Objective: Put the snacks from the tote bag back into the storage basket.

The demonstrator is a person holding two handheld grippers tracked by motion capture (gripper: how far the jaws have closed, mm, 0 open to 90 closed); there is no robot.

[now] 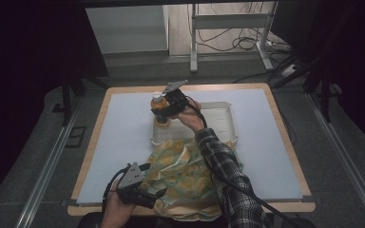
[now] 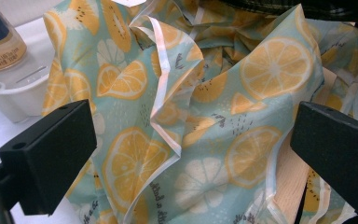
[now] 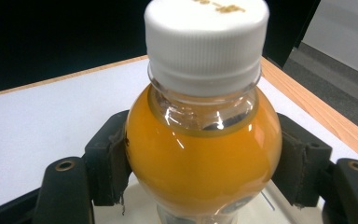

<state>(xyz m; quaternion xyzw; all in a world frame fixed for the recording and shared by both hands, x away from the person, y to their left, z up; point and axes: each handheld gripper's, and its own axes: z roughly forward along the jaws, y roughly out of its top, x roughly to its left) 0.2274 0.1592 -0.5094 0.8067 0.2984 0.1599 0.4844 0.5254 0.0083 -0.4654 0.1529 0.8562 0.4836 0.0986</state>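
1. Right gripper clamps juice bottle at its shoulder, frame centre, over white tray.
2. Left gripper gapes beside lemon-print cloth, lower frame.
3. Risk: rounded shoulder could slip and tip the bottle.

A wooden table is standing in the middle of a dim room, with a white mat covering most of its top. Grey floor is spreading around it, with metal rails running along both sides. Beyond the far edge, a white metal frame is standing on paler flooring, and cables are lying loose beside it. Deep shadow is swallowing the left wall and the far right corner.
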